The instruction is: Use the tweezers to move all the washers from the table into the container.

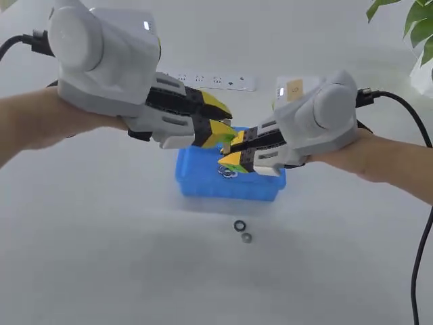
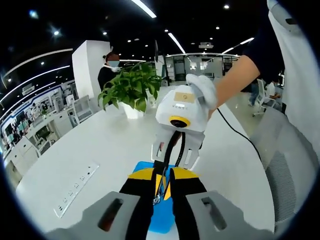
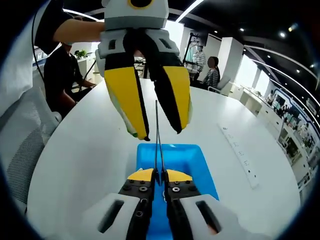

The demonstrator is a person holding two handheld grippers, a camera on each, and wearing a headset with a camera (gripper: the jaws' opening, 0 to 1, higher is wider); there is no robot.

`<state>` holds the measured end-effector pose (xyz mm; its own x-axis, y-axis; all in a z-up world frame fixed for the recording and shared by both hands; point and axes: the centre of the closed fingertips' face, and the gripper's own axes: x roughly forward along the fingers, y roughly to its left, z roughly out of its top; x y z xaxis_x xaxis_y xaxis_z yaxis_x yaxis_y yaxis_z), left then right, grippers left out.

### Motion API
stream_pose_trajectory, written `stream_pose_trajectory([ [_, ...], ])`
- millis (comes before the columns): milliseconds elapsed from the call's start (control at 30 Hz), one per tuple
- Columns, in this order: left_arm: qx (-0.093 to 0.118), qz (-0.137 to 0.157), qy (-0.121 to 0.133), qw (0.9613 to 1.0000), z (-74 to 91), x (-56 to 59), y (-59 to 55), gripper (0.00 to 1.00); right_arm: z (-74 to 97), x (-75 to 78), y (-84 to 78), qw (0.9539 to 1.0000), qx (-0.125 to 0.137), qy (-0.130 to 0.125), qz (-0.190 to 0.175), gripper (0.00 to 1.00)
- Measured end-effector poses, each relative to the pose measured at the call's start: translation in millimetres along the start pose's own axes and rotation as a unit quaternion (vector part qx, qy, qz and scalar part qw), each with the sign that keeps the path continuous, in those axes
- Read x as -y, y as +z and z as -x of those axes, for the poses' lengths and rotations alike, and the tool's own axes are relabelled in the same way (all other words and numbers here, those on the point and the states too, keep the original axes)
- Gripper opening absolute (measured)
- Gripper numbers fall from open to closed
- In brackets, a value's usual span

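Over the container (image 3: 190, 167), right tongs (image 3: 160, 176) aim tweezers (image 3: 156, 150) at parted left tongs (image 3: 161, 134).

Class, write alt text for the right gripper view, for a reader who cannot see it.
The right gripper, jaws shut, holds thin tweezers pointing forward over a blue container on a white table. The left gripper faces it from the top of the view, its yellow jaws open around the tweezers' tips.

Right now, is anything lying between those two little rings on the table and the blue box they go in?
Nothing visible does: the washers lie on bare table, just in front of the near wall of the blue container.
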<state>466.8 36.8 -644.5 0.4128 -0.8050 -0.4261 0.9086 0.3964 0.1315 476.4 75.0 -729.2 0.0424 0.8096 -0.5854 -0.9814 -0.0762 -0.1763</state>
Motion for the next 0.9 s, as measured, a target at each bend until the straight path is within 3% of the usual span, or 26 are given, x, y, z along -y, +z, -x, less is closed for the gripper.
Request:
stream_pose_trajectory([
  [100, -0.011, -0.006, -0.010, 0.9999, -1.5, 2.9, -3.4, 0.07, -0.3, -0.3, -0.4, 1.0000, 0.000, 0.001, -0.001, 0.08],
  [233, -0.015, -0.022, -0.011, 0.9996, -1.8, 0.3, -5.0, 0.06, -0.8, -1.5, -1.9, 1.0000, -0.003, 0.004, -0.003, 0.08],
  [367, -0.011, -0.023, -0.014, 0.9996, -2.0, 0.9, -3.6, 0.05, -0.5, 0.0, -0.8, 1.0000, -0.001, 0.002, -0.001, 0.09],
  [600, 0.002, -0.015, -0.005, 0.9999, 0.0, -10.4, -1.1, 0.04, 1.2, 3.9, 3.9, 1.0000, 0.001, -0.008, 0.002, 0.11],
  [800, 0.006, -0.016, -0.008, 0.9998, 0.6, -11.6, 0.2, 0.04, 2.7, 4.4, 6.3, 0.9998, 0.009, -0.012, -0.009, 0.13],
  [900, 0.011, -0.021, -0.011, 0.9996, -0.2, -6.6, 5.1, 0.04, 3.3, 4.3, 7.0, 0.9997, 0.012, -0.015, -0.017, 0.16],
])
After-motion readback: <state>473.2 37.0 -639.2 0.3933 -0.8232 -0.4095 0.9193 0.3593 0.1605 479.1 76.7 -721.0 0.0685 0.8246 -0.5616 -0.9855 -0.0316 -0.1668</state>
